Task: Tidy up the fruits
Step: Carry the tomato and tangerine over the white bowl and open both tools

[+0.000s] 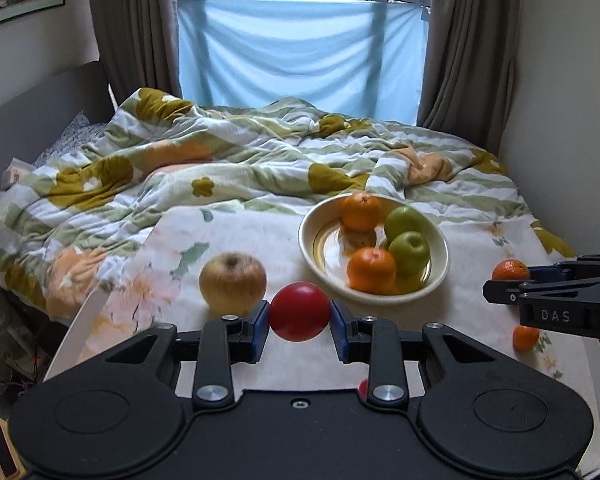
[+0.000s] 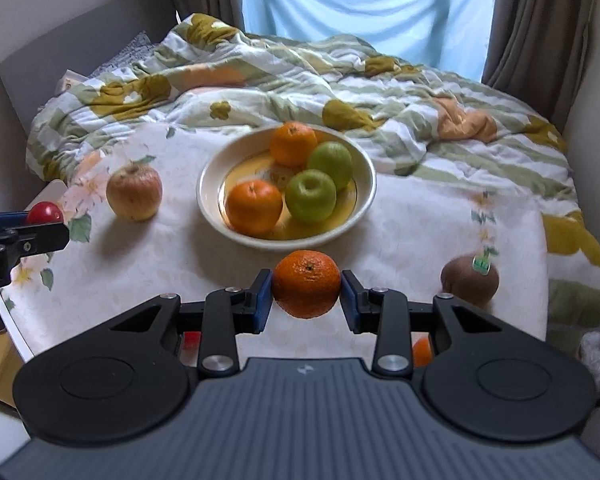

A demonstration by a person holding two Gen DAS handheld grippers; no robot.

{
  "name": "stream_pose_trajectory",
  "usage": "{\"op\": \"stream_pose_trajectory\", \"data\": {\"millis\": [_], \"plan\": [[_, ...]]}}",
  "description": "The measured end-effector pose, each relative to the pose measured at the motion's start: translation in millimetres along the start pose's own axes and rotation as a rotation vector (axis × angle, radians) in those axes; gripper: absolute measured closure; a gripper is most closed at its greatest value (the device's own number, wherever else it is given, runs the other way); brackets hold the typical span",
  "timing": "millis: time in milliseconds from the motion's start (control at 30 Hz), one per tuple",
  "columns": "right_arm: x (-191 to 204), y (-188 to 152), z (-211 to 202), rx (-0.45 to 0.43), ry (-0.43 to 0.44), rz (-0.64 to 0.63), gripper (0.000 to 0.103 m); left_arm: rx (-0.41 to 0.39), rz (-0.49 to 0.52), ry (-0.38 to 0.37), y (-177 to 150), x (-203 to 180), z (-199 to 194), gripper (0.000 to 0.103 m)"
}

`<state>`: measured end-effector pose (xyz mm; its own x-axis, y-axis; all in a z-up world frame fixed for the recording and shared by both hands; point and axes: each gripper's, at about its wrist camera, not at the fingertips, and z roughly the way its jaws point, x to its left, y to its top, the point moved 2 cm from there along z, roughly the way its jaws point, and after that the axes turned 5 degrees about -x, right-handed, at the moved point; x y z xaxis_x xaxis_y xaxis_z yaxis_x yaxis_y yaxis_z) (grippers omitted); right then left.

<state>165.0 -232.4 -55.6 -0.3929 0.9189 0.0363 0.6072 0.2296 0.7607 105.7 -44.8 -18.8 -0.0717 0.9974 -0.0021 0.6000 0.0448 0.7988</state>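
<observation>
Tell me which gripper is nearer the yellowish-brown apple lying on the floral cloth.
Left. The left gripper hovers just beside the apple; the right gripper sits beyond the bowl's front rim.

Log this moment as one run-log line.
left gripper: shut on red fruit | right gripper: shut on orange | bowl: two oranges, two green apples
</observation>
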Motion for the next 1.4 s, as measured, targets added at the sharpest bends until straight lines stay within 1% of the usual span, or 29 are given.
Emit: {"op": "stream_pose_trajectory", "data": {"millis": [167, 267, 367, 567, 700, 833, 1067, 1233, 1400], "plan": [[-2.8, 25.1, -1.6, -0.021, -0.007, -0.012, 0.052, 0.0, -0.005, -0.033, 23.3, 2.8, 17.4, 0.067], [-7.6, 40.3, 0.3, -0.041, -0.002, 0.007, 0.052, 0.002, 0.008, -0.051, 38.3, 4.1, 32.4, 0.067], [-10.2, 53.8, 4.8, -0.073, -0.022, 0.014, 0.052, 0.005, 0.02, -0.083, 53.2, 5.0, 48.5, 0.067], [-14.5, 78.1, 29.5, -0.077, -0.048, 0.05, 0.052, 0.017, 0.059, -0.138, 79.4, 7.5, 89.9, 0.067], [-22.3, 91.5, 51.7, -0.081, -0.071, 0.085, 0.052, 0.042, 0.093, -0.175, 88.9, 6.8, 124.1, 0.067], [-33.0, 98.8, 77.1, -0.089, -0.091, 0.113, 0.052, 0.082, 0.127, -0.212, 91.8, 3.0, 159.7, 0.067], [-42.4, 103.1, 118.9, -0.054, -0.113, 0.137, 0.052, 0.167, 0.145, -0.266, 85.8, -0.5, 213.5, 0.067], [-48.5, 102.6, 136.5, -0.038, -0.122, 0.177, 0.052, 0.225, 0.17, -0.292, 78.3, -5.2, 237.1, 0.067], [-50.7, 101.6, 146.0, -0.025, -0.13, 0.196, 0.052, 0.273, 0.204, -0.322, 69.9, -12.1, 248.8, 0.067]]}}
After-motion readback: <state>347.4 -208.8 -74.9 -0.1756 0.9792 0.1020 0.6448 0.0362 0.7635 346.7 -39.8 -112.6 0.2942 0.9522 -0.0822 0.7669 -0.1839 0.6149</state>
